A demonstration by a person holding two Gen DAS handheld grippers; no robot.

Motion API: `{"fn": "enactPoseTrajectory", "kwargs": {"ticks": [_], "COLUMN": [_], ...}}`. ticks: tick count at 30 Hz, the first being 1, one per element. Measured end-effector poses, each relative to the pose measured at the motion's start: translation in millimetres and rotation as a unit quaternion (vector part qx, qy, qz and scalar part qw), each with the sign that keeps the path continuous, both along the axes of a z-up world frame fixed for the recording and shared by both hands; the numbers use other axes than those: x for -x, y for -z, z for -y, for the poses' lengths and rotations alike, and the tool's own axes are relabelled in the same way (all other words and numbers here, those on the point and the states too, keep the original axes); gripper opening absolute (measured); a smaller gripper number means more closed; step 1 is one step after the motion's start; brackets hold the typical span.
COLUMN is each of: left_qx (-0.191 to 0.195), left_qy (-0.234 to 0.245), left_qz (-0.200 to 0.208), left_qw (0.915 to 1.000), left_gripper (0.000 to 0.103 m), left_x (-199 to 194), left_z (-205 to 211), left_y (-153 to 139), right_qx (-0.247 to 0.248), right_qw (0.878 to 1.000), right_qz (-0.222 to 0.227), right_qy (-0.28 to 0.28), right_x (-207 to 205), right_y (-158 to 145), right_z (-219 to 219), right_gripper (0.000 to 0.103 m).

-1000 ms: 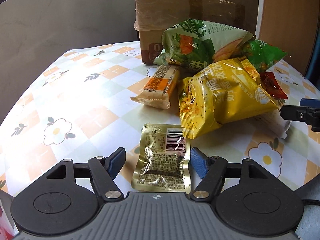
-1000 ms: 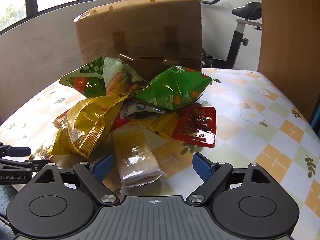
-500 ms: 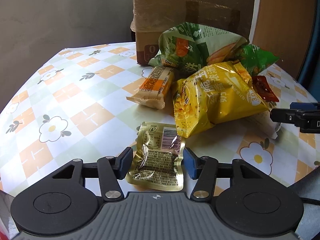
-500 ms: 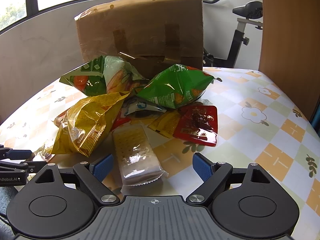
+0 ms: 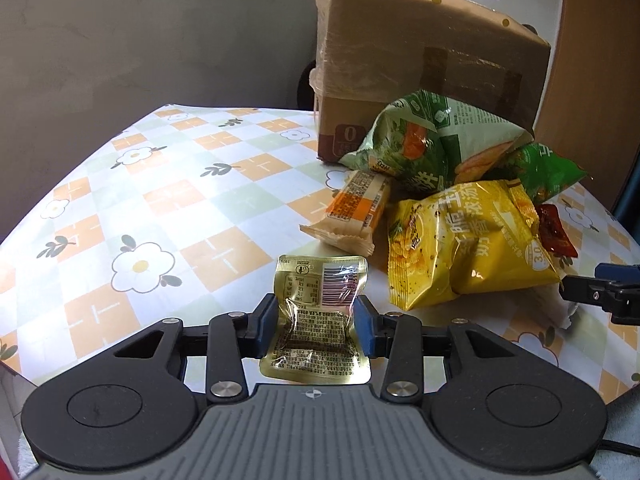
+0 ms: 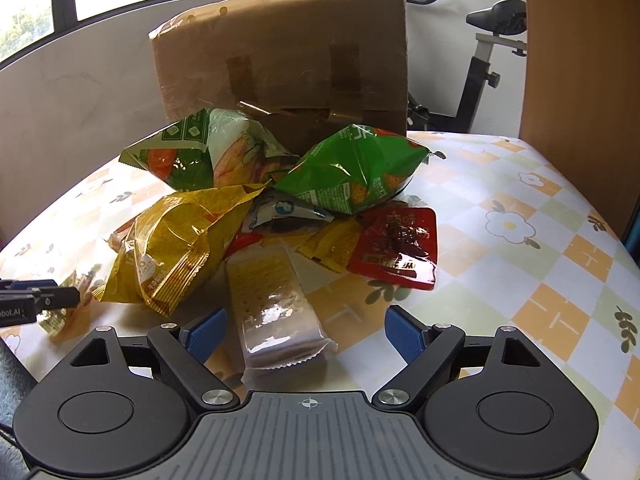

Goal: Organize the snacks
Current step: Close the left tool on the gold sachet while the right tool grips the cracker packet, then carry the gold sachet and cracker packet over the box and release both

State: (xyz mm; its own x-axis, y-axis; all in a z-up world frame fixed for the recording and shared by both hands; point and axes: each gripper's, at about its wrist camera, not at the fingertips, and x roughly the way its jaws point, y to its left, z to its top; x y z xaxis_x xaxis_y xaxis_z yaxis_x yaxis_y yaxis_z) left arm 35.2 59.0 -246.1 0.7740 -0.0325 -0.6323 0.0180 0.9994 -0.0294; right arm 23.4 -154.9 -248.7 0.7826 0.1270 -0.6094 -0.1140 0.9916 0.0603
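The left gripper (image 5: 316, 322) is closing on a small gold packet (image 5: 316, 320) near the table's (image 5: 168, 200) front edge; both blue pads press its sides and the foil is crumpled between them. The right gripper (image 6: 306, 332) has its jaws wide apart, with a cracker pack (image 6: 272, 300) lying between them (nearer its left pad, not touching). Just behind are a yellow bag (image 5: 468, 248), an orange bar (image 5: 352, 212), green bags (image 6: 352, 172), a red packet (image 6: 400, 244), and a cardboard box (image 6: 288, 64) toward the far edge.
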Motion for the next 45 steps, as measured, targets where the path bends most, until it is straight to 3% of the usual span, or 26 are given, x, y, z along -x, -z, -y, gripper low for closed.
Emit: {"fn": "enactPoseTrajectory", "kwargs": {"ticks": [12, 17, 19, 24, 45], "left_qx": [0.020, 0.027, 0.030, 0.036, 0.032], "left_qy": [-0.027, -0.029, -0.029, -0.022, 0.000], "left_qz": [0.045, 0.048, 0.050, 0.062, 0.151], "left_qw": [0.9984, 0.9981, 0.9979, 0.9972, 0.9880], "left_gripper": [0.044, 0.044, 0.044, 0.044, 0.044], "left_x": [2.4, 0.1, -3.5, -9.2, -39.3], "left_z": [-7.9, -10.8, -12.6, -12.3, -2.9], "left_y": [-11.6, -11.6, -13.1, -20.9, -92.9], "right_qx": [0.091, 0.077, 0.067, 0.039, 0.004], "right_qw": [0.992, 0.992, 0.993, 0.995, 0.996], "right_qz": [-0.003, -0.021, -0.026, -0.028, 0.093], "right_qy": [-0.086, -0.093, -0.096, -0.088, -0.008], "right_x": [-43.8, -59.3, -59.9, -53.9, -42.9], "right_y": [15.8, 18.6, 17.5, 11.3, -71.3], "right_z": [-34.1, -36.7, -35.0, -22.7, 56.7], "right_gripper": [0.060, 0.055, 0.044, 0.043, 0.043]}}
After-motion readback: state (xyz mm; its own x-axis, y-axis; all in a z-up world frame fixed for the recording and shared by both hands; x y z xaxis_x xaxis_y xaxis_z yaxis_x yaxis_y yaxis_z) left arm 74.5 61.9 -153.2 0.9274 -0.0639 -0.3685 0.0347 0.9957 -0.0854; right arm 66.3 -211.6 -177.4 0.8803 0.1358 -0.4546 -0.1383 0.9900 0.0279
